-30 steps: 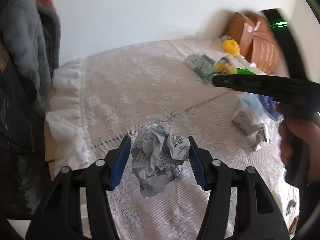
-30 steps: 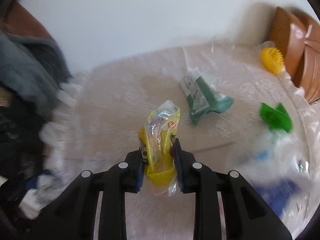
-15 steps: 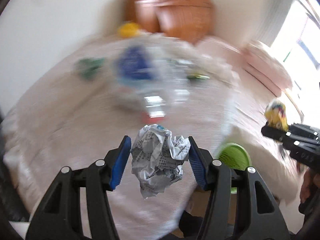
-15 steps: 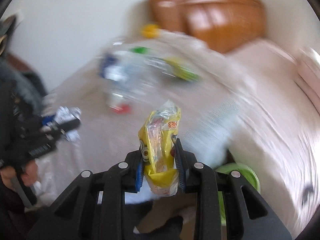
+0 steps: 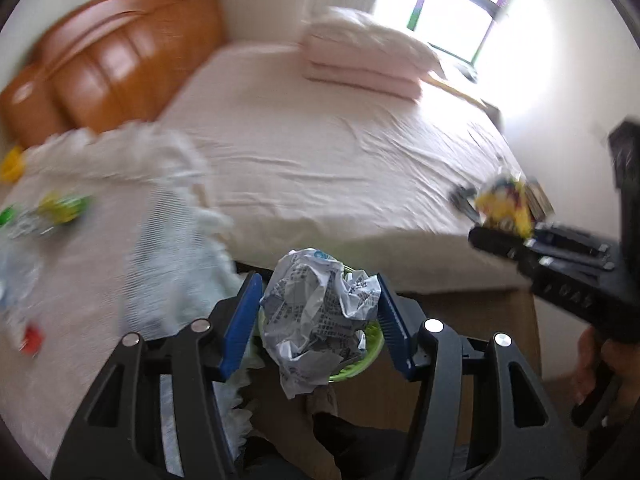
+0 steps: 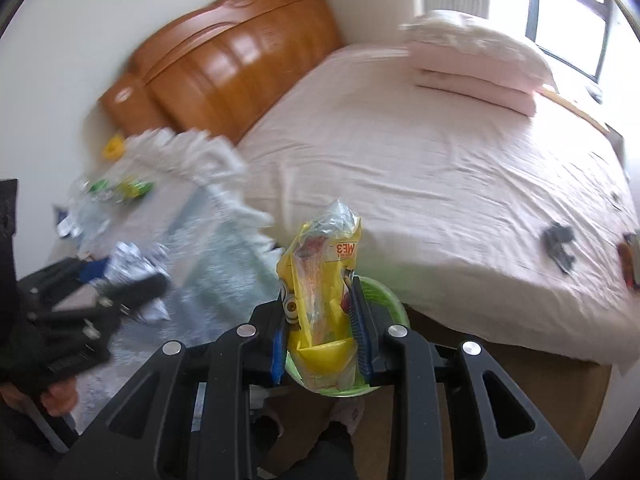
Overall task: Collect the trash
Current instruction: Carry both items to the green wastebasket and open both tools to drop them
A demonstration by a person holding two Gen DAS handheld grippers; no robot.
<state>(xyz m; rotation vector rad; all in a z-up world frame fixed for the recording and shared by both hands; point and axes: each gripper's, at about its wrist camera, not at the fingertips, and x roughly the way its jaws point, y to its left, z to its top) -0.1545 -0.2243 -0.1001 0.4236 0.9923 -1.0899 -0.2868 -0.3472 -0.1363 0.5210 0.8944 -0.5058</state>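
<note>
Crumpled paper (image 5: 318, 312) fills the left hand-held gripper (image 5: 319, 318); right hand-held gripper (image 6: 320, 334) clamps yellow wrapper (image 6: 322, 296).

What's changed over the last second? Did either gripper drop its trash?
Neither dropped anything. Both grippers swung away from the lace-covered table toward the bed and now hang over the green bin on the floor. The left gripper still clamps the crumpled paper; the right gripper still pinches the yellow wrapper. The remaining litter stays on the table.
</note>
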